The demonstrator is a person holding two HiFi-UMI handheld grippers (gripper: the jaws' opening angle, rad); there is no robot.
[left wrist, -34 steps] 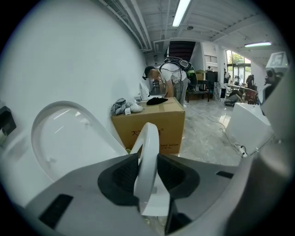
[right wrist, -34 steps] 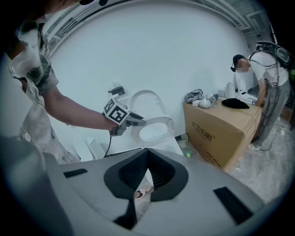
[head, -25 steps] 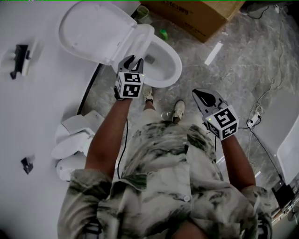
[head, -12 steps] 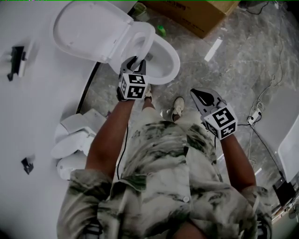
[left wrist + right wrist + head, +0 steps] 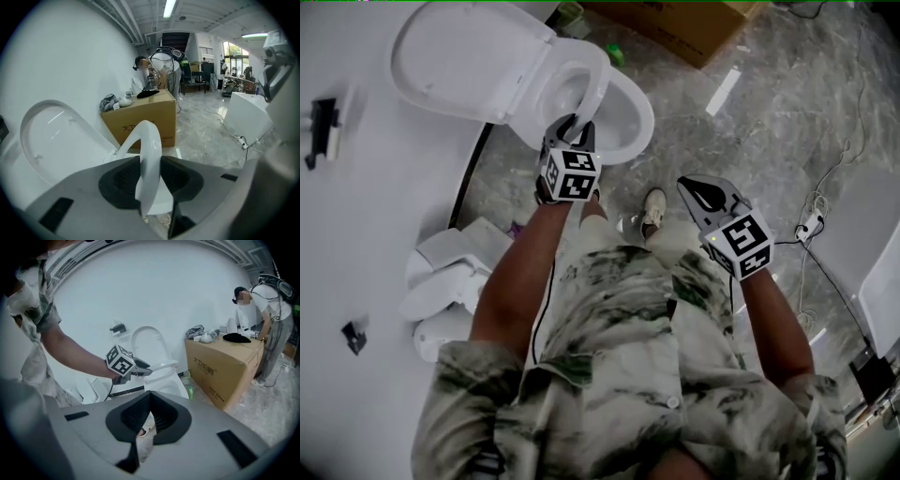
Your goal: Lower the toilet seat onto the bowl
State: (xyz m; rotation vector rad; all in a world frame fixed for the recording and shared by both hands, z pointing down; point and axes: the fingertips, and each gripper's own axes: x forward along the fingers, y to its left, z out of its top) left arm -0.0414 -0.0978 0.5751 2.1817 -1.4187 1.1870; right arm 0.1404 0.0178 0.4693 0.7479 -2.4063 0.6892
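Grey marbled floor [image 5: 769, 150] around white toilet bowl [image 5: 644, 127]

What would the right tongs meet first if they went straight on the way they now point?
Probably the front of the toilet bowl, just below the seat held by the left tongs; depth is unclear, so the floor could come first.
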